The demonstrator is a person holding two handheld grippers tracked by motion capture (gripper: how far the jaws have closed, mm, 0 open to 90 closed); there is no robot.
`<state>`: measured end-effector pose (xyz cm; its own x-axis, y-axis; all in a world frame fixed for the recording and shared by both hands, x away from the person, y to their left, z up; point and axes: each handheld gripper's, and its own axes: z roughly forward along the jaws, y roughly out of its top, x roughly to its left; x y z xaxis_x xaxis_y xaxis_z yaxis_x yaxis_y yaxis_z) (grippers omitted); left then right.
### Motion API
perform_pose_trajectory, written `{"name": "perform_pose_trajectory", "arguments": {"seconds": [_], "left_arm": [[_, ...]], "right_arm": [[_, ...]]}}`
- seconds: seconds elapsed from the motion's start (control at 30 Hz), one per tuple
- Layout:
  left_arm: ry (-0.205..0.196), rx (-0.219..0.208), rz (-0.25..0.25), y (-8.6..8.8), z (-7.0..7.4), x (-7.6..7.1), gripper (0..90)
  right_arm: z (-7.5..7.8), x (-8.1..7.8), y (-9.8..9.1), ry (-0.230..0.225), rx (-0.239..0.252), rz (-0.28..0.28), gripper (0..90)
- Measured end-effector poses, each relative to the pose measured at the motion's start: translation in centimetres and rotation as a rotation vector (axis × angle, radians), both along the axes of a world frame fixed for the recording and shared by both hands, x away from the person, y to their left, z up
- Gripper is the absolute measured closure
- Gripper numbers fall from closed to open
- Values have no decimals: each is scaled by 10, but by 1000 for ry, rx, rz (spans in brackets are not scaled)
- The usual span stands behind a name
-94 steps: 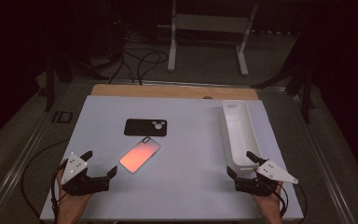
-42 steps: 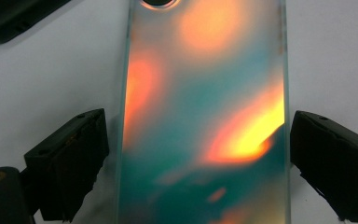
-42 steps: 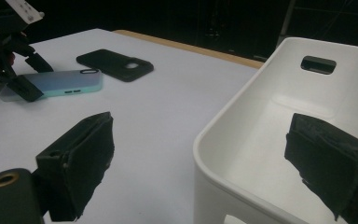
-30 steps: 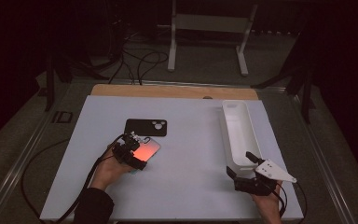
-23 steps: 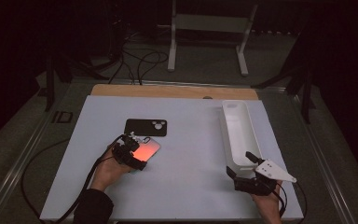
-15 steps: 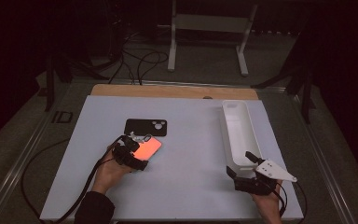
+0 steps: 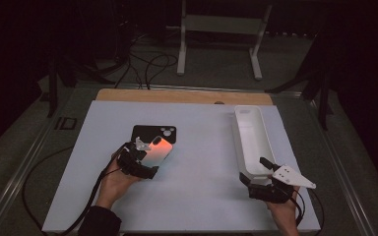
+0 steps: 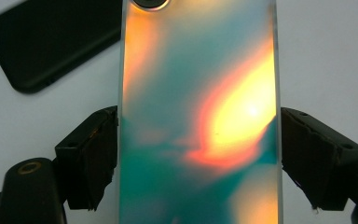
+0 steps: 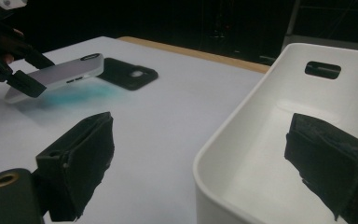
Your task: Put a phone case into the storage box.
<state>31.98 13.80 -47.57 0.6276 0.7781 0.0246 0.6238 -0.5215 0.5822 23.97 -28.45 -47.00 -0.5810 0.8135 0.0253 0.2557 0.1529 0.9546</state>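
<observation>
L gripper (image 7: 145, 158) jaws pinch the phone (image 7: 157, 150) by its long edges near one end, tilted up off the bench (image 7: 202, 196) beside the black case (image 7: 153, 132); risk: glossy edges slip, far end drops; R gripper (image 7: 260, 169) jaws spread, idle at white bin (image 7: 252, 140).

Bare surface (image 7: 202, 162) lies open between the raised phone (image 7: 156, 150) and the white bin (image 7: 252, 137); the black case (image 7: 152, 132) lies just beyond the phone.
</observation>
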Motion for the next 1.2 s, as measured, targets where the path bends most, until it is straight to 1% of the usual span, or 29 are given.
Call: {"name": "perform_pose_trajectory", "arguments": {"seconds": [0.03, 0.1, 0.17, 0.27, 0.43, 0.53, 0.63, 0.67, 0.73, 0.77, 0.83, 0.87, 1.03, 1.2], "left_arm": [[-16, -10, -4, -1, 3, -1, 171], [-37, -16, -5, -2, 7, -3, 171], [-67, -29, -15, -5, 12, -6, 171], [-100, -44, -36, -10, 17, -9, 171], [-143, -74, -68, -20, 25, -14, 171], [-170, -79, -85, -27, 30, -17, 171], [-189, -89, -108, -36, 35, -19, 170], [-202, -89, -114, -40, 37, -21, 170], [-210, -95, -131, -45, 40, -23, 171], [-223, -97, -134, -48, 41, -24, 170], [-227, -101, -154, -54, 43, -25, 170], [-235, -102, -163, -58, 44, -26, 171], [-251, -107, -199, -74, 48, -28, 170], [-266, -124, -243, -91, 51, -32, 170]], "right_arm": [[1, 1, 0, 1, 6, 0, 78], [4, 3, -1, 6, 18, 7, 78], [7, 5, -2, 12, 28, 19, 78], [10, 8, -2, 17, 33, 25, 78], [16, 14, 1, 27, 51, 51, 77], [20, 18, 4, 36, 64, 68, 78], [25, 21, 8, 43, 81, 86, 78], [27, 22, 10, 45, 84, 91, 78], [31, 24, 14, 49, 93, 107, 78], [33, 25, 16, 50, 94, 115, 78], [37, 27, 21, 52, 97, 131, 78], [39, 29, 23, 50, 96, 138, 78], [45, 35, 33, 65, 105, 165, 78], [48, 41, 43, 95, 125, 196, 78]]}}
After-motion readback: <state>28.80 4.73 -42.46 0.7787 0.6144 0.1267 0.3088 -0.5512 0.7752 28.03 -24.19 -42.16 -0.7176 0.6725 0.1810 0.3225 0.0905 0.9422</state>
